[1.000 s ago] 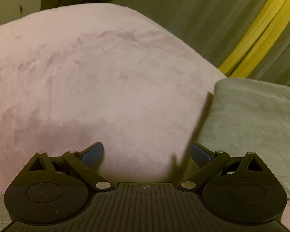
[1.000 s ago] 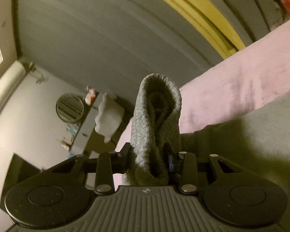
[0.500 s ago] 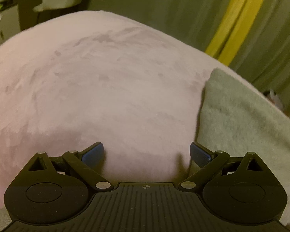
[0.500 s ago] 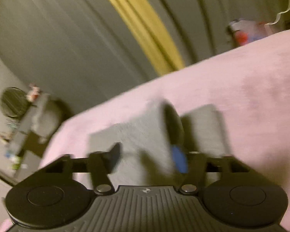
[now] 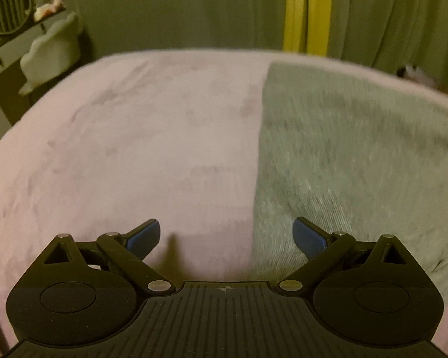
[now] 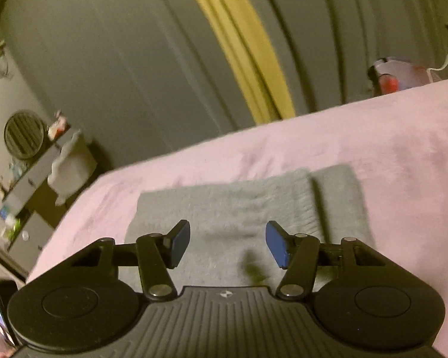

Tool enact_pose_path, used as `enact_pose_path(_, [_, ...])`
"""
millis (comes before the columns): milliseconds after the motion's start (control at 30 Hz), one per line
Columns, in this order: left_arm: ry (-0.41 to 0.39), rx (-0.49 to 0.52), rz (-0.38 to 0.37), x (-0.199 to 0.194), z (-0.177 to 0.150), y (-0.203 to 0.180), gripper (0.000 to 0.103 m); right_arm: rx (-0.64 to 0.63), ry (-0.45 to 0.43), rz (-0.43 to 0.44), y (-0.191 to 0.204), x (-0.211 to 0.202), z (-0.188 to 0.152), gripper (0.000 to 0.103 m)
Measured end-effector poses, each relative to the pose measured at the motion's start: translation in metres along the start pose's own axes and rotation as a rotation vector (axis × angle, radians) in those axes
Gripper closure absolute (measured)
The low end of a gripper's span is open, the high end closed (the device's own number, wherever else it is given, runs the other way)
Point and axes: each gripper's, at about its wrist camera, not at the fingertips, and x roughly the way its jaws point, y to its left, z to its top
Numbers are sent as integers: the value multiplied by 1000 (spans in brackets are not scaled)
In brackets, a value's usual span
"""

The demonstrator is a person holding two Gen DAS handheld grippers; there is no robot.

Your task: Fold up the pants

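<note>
The grey knit pants (image 6: 242, 208) lie folded flat on the pink blanket (image 6: 388, 155), with a ribbed band near their right end. My right gripper (image 6: 227, 245) is open and empty, hovering above the pants. In the left wrist view the pants (image 5: 349, 155) fill the right half, with a straight left edge on the blanket (image 5: 128, 155). My left gripper (image 5: 226, 236) is open and empty, straddling that left edge just above the fabric.
Grey curtains with a yellow stripe (image 5: 307, 9) hang behind the bed. A dresser with a round fan (image 5: 6, 7) and a white cloth (image 5: 50, 50) stands at the left. A red and white object (image 6: 394, 74) sits beyond the bed's far right.
My right gripper has let go of the pants' ribbed end, opened and drawn back; the pants now lie flat. My left gripper has turned right, so the pants fill more of its view.
</note>
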Motion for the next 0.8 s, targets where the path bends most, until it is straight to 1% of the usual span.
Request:
enact_pose_path(33, [20,-4,-2,3,0,1,3,-2,44,-21,-1,6,-5,46])
enact_pose_path(67, [30,-11,-9,5,0,3,3,13,130,-54,-5,21,-13,51])
enact_pose_path(100, [36,-22,-17,5,-1,6,3,35,179,-53,-10,29,-21,54])
enact_pose_path(167, [41,-43,-30,6,-1,11,3,71,149,-19,-16,22,-24,54])
enact_pose_path(267, [51,-64,-45,8,-1,17,3,170,142,24,-33,5,-16,53])
enact_pose_path(300, [54,-67,-48,8,-1,17,3,214,137,40,-41,-1,-13,43])
enact_pose_path(333, [56,-69,-50,10,0,18,3,241,132,26,-45,-5,-10,36])
enact_pose_path(367, [57,-69,-49,11,0,17,3,258,129,-1,-50,-11,-10,20])
enact_pose_path(400, [58,-69,-49,11,0,16,3,268,123,-54,-55,-16,-9,11])
enact_pose_path(433, [58,-68,-49,10,0,16,3,264,115,-88,-58,-18,-11,11])
enact_pose_path(467, [58,-66,-49,10,1,17,3,268,120,-97,-62,-15,-12,11])
enact_pose_path(533, [59,-66,-48,10,1,16,3,355,182,-58,-74,-1,-16,11])
enact_pose_path(600, [60,-69,-47,9,0,17,3,472,222,4,-90,17,-25,10])
enact_pose_path(633, [61,-70,-46,9,0,17,3,507,221,25,-95,23,-27,10])
enact_pose_path(667, [61,-70,-45,8,0,16,3,533,218,48,-99,29,-26,5])
enact_pose_path(700, [60,-68,-42,9,0,16,3,552,226,71,-100,34,-24,4])
enact_pose_path(767, [60,-66,-40,10,0,15,3,585,245,88,-104,44,-20,4])
enact_pose_path(800, [60,-67,-39,10,0,15,2,598,245,93,-105,45,-19,7])
